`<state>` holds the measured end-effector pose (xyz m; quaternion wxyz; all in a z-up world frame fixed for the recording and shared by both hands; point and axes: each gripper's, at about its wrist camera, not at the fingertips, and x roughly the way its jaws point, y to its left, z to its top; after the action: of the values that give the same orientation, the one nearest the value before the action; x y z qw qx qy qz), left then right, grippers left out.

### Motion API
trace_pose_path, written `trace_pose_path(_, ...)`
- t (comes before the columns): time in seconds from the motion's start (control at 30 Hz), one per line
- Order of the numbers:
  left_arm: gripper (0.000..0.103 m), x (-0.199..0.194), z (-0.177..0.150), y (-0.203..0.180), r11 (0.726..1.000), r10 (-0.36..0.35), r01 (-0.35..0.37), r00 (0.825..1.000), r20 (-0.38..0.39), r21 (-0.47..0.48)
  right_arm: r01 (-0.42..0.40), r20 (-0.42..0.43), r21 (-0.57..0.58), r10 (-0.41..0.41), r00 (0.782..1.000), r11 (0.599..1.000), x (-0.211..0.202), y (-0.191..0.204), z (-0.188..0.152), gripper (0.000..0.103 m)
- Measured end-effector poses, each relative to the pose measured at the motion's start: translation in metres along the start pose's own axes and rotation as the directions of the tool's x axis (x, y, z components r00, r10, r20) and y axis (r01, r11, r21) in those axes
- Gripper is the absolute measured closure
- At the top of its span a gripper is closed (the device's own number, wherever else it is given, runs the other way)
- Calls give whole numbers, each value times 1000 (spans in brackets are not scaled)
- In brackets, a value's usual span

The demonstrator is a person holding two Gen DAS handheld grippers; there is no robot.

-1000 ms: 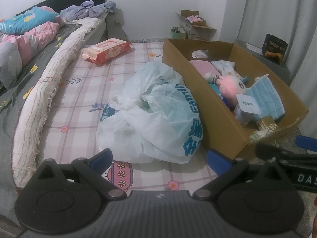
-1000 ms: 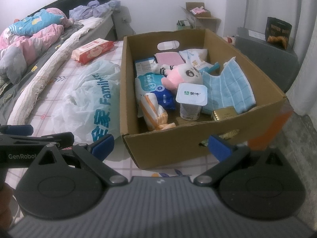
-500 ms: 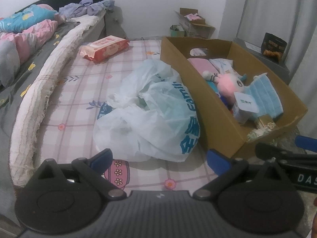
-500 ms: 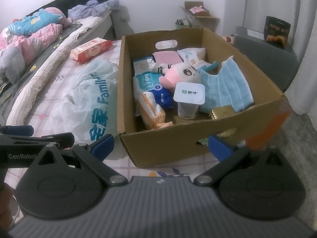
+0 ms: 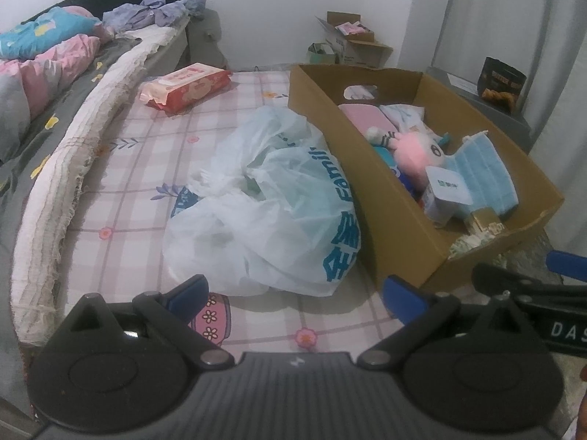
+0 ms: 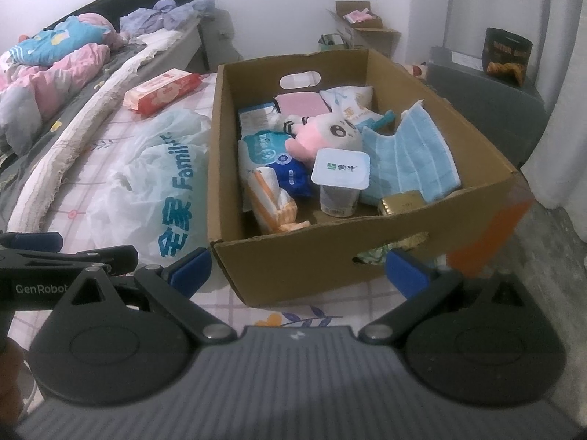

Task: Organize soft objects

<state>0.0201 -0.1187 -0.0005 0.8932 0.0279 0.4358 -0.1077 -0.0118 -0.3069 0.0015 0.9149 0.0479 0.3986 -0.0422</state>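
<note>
A cardboard box (image 6: 330,260) (image 5: 400,220) stands on the checked bedsheet. Inside lie a pink plush toy (image 6: 323,134) (image 5: 414,150), a blue face mask (image 6: 411,157) (image 5: 484,172), a yoghurt cup (image 6: 339,179), tissue packs (image 6: 264,146) and a pink pack (image 6: 299,102). A white plastic bag (image 5: 279,205) (image 6: 154,183) slumps left of the box. My left gripper (image 5: 293,293) is open, just short of the bag. My right gripper (image 6: 297,269) is open, in front of the box's near wall. Neither holds anything.
A red wet-wipes pack (image 5: 187,86) lies at the far side of the sheet. A rolled mattress edge (image 5: 69,154) and a heap of bedding (image 5: 44,58) border the left. A grey cabinet (image 6: 488,102) with a dark bag (image 6: 508,55) stands right; small boxes (image 6: 363,25) sit by the wall.
Both grippers have drawn slightly back and up, so box and bag appear a little farther away. Both stay open and empty.
</note>
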Motion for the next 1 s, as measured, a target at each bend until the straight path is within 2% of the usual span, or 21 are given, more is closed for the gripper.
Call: trace_pose_path(1.0,1,1,0,1,1000,1,-1,1000,-9,0,6,0,-10,-6,1000,1000,1,1,0,1)
